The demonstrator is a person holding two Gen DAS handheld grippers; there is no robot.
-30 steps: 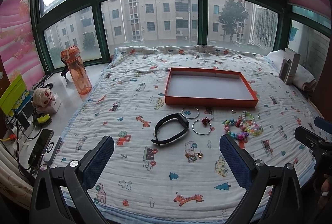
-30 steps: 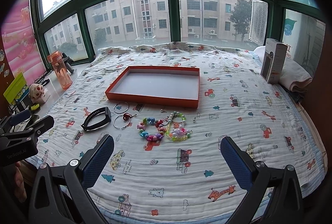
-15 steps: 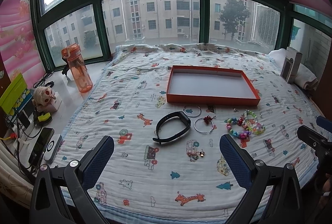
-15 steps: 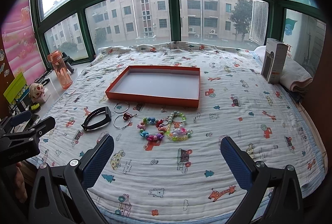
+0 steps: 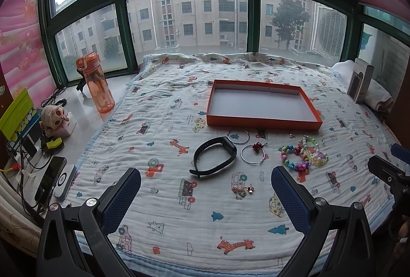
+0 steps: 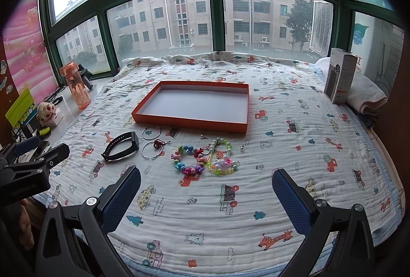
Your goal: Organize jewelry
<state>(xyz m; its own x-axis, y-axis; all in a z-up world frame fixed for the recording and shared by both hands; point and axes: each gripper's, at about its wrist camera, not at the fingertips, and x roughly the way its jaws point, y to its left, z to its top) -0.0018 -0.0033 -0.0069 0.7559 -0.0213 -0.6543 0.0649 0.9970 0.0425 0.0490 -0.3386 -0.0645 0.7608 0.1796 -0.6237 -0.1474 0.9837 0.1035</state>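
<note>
An empty orange tray (image 5: 264,121) (image 6: 189,123) lies on the patterned blanket. In front of it lie a black wristband (image 5: 214,156) (image 6: 120,146), two silver hoop rings (image 5: 252,154) (image 6: 152,150), colourful bead bracelets (image 5: 303,157) (image 6: 205,157) and small earrings (image 5: 243,190). My left gripper (image 5: 205,179) hovers open near the bed's front edge, short of the wristband. My right gripper (image 6: 206,181) also stands open, just short of the bead bracelets. Neither holds anything.
An orange water bottle (image 5: 97,83), a plush toy (image 5: 55,115) and phones (image 5: 51,181) with cables stand on the left sill. A white box (image 6: 340,77) leans on folded towels (image 6: 366,97) at the right. Windows close the far side.
Both grippers have drifted slightly toward the jewelry; the items sit a little lower and closer in both views. Nothing was taken hold of.
</note>
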